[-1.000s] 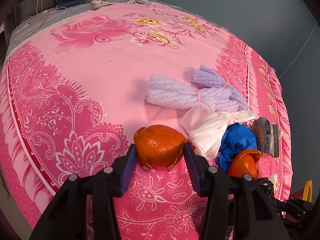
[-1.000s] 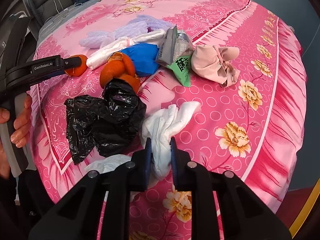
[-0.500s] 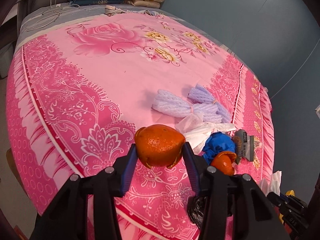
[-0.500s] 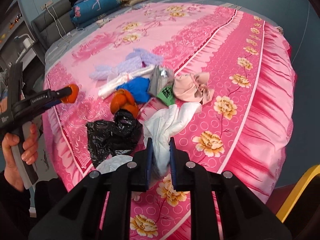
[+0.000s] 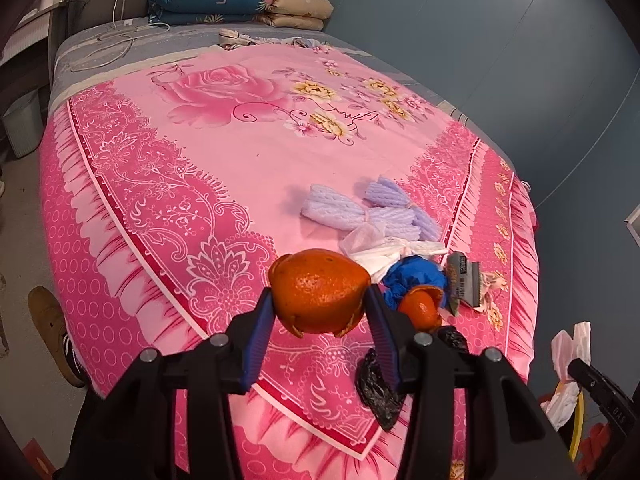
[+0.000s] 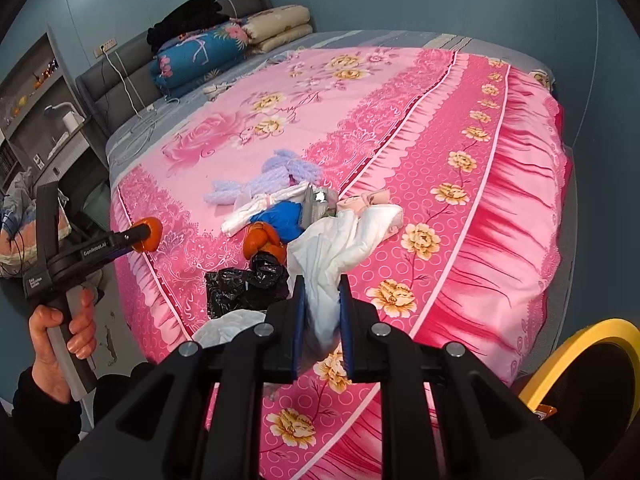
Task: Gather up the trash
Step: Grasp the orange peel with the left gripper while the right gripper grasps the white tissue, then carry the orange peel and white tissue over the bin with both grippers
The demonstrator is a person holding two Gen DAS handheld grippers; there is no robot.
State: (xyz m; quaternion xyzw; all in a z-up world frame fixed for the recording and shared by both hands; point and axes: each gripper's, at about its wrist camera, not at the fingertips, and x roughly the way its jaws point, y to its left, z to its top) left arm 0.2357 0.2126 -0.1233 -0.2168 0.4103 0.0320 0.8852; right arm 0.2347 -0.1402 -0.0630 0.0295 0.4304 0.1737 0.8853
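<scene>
Above the bed [image 5: 224,184], orange peel [image 5: 320,296] is clamped in the left gripper [image 5: 320,322], white tissue [image 6: 332,252] in the right gripper [image 6: 322,320]; both holds should be kept firm, with the bin's yellow rim [image 6: 588,356] at four o'clock.

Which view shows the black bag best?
The right wrist view: the black bag lies crumpled and mostly exposed on the bedspread. In the left wrist view only a strip shows behind a finger.

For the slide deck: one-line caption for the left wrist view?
Left gripper clamps an orange peel above the pink floral bedspread; more trash lies beyond.
</scene>
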